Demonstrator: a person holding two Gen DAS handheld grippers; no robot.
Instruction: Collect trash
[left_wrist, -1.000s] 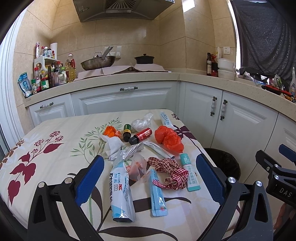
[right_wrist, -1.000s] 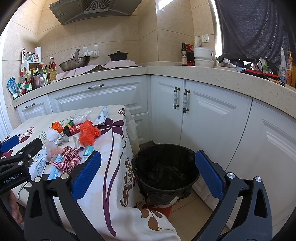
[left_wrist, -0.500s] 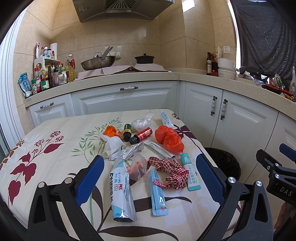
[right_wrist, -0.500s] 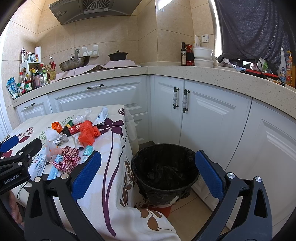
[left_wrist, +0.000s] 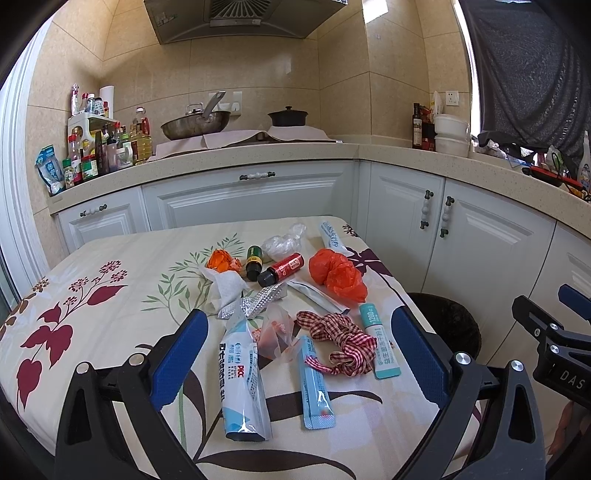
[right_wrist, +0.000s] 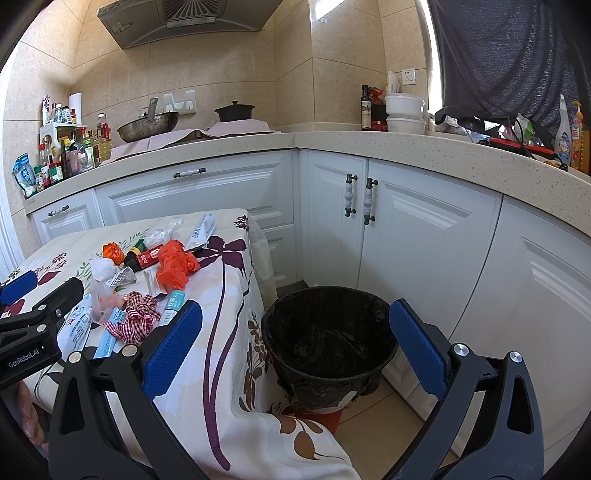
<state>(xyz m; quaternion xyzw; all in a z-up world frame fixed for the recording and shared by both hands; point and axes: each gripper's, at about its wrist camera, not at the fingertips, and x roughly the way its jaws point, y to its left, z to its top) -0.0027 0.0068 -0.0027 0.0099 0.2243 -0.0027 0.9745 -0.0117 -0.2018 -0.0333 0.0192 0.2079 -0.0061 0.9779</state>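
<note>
Hovering gaping and empty, left tongs (left_wrist: 295, 354) face the desk's (left_wrist: 110, 332) litter; right tongs (right_wrist: 295, 343), likewise spread, overlook the bin (right_wrist: 327, 332); collecting seems unstarted; next, pinch the checked ribbon (left_wrist: 340, 343).

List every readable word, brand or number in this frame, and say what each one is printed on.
"GenRobot.AI": body of the left gripper.
"DAS": body of the right gripper; the rest is cut off.
"PICC": large white and blue pouch; its other print is too blurred to read.
"1200": teal stick packet; its other characters are unreadable.
Red bottle label, blue sachet and counter bottles: too small to read.
</note>
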